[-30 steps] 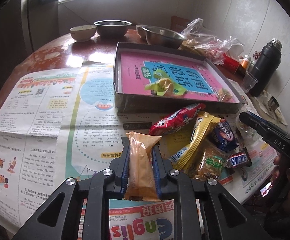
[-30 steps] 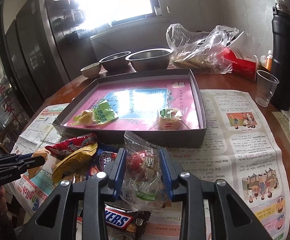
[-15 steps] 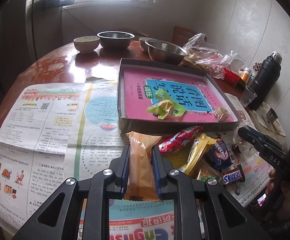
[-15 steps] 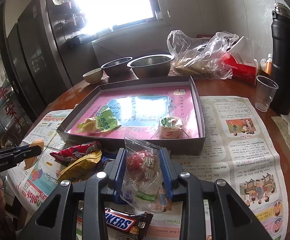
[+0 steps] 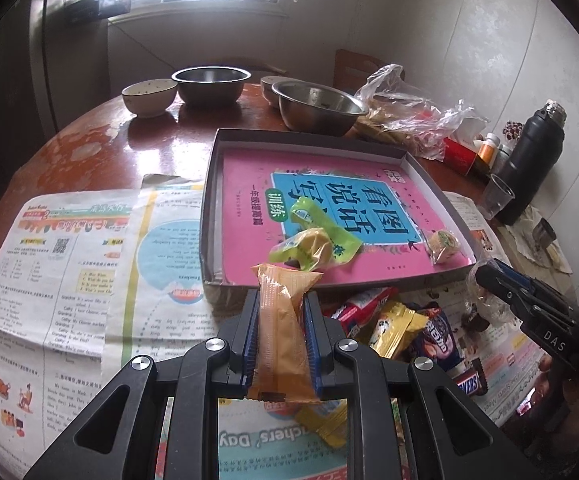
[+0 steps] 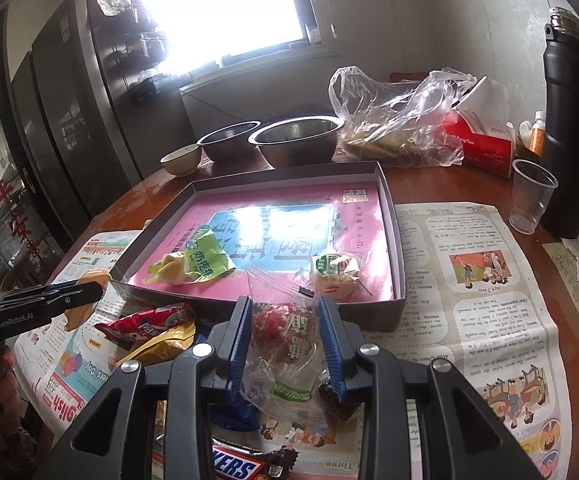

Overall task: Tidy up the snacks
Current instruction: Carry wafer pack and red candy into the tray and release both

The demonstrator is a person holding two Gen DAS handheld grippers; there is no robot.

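My left gripper [image 5: 282, 300] is shut on an orange snack packet [image 5: 283, 320], held above the newspaper just short of the near wall of the grey tray [image 5: 209, 216]. My right gripper [image 6: 285, 308] is shut on a clear packet with a red sweet [image 6: 285, 344], held before the tray's near wall [image 6: 369, 312]. In the tray, on a pink book, lie a green-yellow packet [image 5: 313, 240] and a small round snack [image 5: 443, 244]. A pile of snacks [image 5: 401, 332] lies on the newspaper between the grippers, with a Snickers bar [image 6: 245, 466].
Two steel bowls [image 5: 317, 106] and a small ceramic bowl [image 5: 149, 96] stand at the far edge of the round wooden table. A plastic bag [image 6: 397, 120], red box [image 6: 485, 148], plastic cup [image 6: 531, 196] and black flask [image 6: 573, 120] stand at the right.
Both grippers have risen and moved toward the tray, each still holding its packet. The tray looks nearer in both views.
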